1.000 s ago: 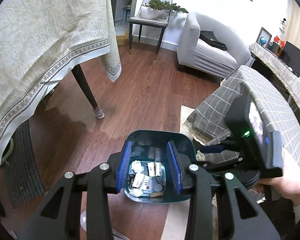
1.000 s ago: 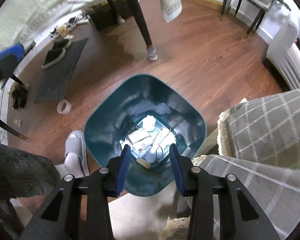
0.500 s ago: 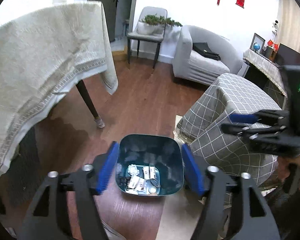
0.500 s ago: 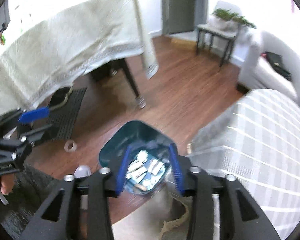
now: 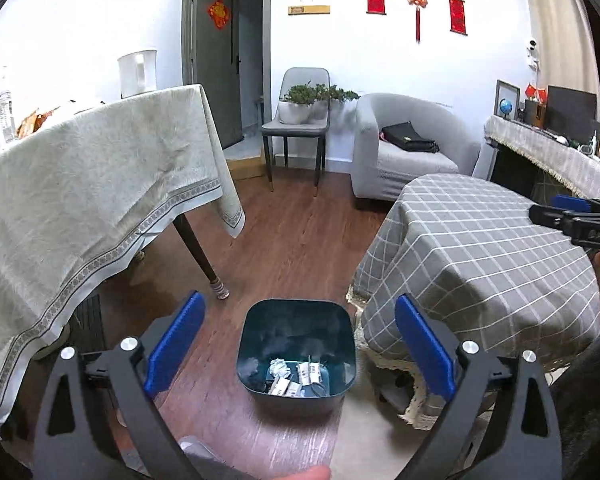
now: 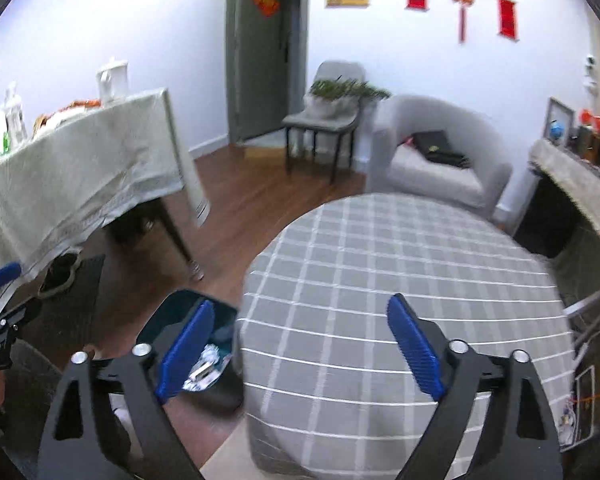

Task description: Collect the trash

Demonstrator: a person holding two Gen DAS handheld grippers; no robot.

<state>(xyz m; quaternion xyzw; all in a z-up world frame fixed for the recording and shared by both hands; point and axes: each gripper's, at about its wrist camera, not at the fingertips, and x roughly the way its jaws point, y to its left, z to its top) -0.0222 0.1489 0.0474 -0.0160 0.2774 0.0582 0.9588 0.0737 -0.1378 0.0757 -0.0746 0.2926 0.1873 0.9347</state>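
Seemingly near done: left gripper and right gripper just opened, fingers spread, nothing between. Trash sits in bin, below left fingers, beside right's left finger. No stray trash visible.

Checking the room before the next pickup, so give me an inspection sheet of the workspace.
Surface: wood floor; checked tablecloth bare.
Job's things: teal bin on the floor beside the checked table, holding wrappers.
Clutter: bottles and a white jug on the cream-clothed table.
Grippers: left gripper and right gripper have just been opening; both open, nothing between the jaws.
Cables: nothing seen.
Surroundings: armchair, chair with plant, door, red wall ornaments.
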